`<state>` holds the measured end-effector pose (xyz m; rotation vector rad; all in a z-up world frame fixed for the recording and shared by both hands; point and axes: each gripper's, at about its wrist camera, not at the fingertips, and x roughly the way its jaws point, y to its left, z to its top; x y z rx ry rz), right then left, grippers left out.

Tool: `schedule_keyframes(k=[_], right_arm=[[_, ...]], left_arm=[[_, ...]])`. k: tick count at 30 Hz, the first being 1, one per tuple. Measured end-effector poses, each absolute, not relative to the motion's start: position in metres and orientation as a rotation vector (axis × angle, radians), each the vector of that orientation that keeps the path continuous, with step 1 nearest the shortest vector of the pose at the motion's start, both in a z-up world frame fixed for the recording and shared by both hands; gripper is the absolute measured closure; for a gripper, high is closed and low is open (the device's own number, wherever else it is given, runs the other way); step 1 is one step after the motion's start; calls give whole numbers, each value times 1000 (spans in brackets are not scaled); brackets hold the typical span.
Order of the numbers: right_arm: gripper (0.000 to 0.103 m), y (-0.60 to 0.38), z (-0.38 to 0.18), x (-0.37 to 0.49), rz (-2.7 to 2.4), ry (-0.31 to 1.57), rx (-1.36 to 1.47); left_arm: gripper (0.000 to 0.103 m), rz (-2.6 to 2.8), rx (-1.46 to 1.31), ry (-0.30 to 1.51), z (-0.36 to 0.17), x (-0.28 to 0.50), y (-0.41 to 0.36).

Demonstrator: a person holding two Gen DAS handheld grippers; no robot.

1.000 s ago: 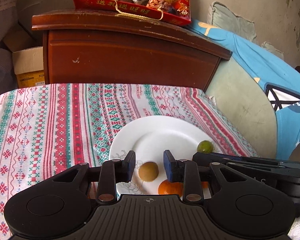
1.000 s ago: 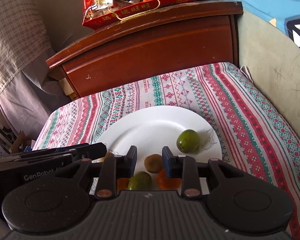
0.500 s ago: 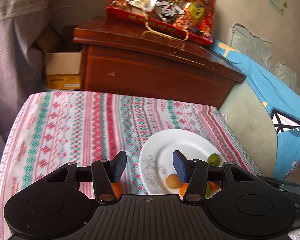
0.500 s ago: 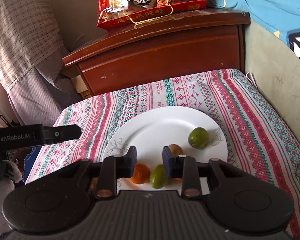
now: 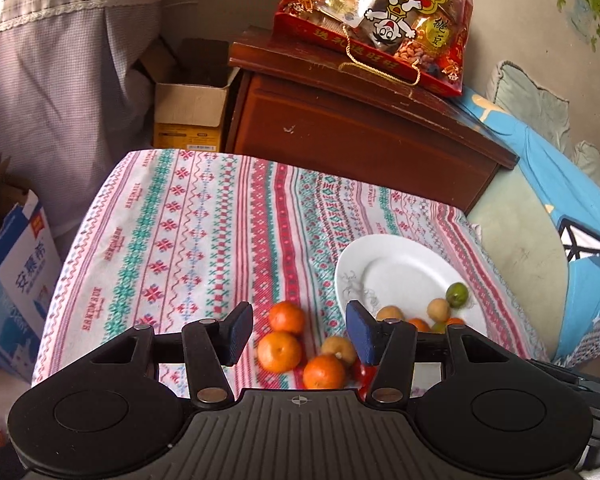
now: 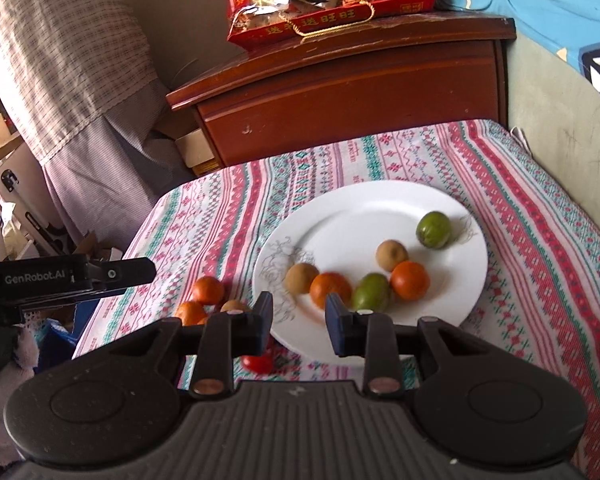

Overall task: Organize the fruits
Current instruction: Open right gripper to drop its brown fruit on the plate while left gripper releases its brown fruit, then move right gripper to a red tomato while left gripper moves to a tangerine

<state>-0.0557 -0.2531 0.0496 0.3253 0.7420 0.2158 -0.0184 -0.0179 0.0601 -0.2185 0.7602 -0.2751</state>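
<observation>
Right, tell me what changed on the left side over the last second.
The left gripper swung left off the white round plate, opening its fingers wider; it now faces the loose orange tangerines lying on the patterned tablecloth. It grasped nothing. The right gripper remains open and empty over the plate's near rim.

Patterned tablecloth (image 5: 204,240) in red, teal and white stripes covers the table; dark wooden cabinet (image 5: 360,132) stands behind it at 12 o'clock; red snack gift bag (image 5: 380,20) with gold cord handle lies on the cabinet top; open cardboard box (image 5: 192,108) just beside the cabinet at 11 o'clock; blue and white carton (image 5: 12,280) at 9 o'clock off the table edge; checked cloth (image 6: 60,48) hangs at 10 o'clock; blue fabric (image 5: 572,208) at 3 o'clock.
</observation>
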Motion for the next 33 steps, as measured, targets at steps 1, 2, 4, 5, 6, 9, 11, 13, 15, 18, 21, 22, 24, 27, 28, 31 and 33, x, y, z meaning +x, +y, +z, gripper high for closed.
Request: schedule_keyframes(k=[1,2,4,5,6,9,11,13,15,18,21,22,24,27,28,31,33], right_arm=[[72,-250,49,-58,222,745,324],[72,-247,48,-61,228,748,321],[72,-242,45,-65,238,755,320],[72,-240,43,-68,240,759,325],[72,-237,41,-70,242,764,329],[72,-231,35,-76,250,780,327],[72,-226,32,-77,254,790,317],[72,-223,29,-76,255,796,304],[71,-220,26,-74,256,799,299],[68,-216,22,-70,246,803,292],[68,-213,18,-65,243,805,289],[68,-212,17,-64,243,805,288],[68,-210,16,-62,247,802,283],[68,-206,14,-60,245,807,265],[68,-206,12,-59,247,811,265],[72,-204,9,-58,242,817,257],[75,-205,8,-57,236,817,256]], left_arm=[[52,-275,-220,768,58,-20,-17],[52,-273,-220,776,56,-22,-15],[52,-265,-213,790,51,-26,-13],[52,-261,-209,797,49,-27,-13],[52,-257,-205,804,46,-29,-12],[44,-244,-182,834,37,-33,-11],[44,-234,-178,855,31,-34,-9],[44,-228,-167,872,26,-35,-9],[43,-212,-141,884,22,-37,-9],[43,-198,-139,907,15,-36,-7],[40,-202,-139,913,11,-36,-6],[39,-207,-133,913,10,-37,-7],[38,-208,-129,909,10,-38,-8],[37,-213,-121,904,10,-38,-9],[37,-214,-122,903,10,-38,-9],[38,-216,-142,899,10,-37,-7],[39,-221,-145,888,12,-37,-7]])
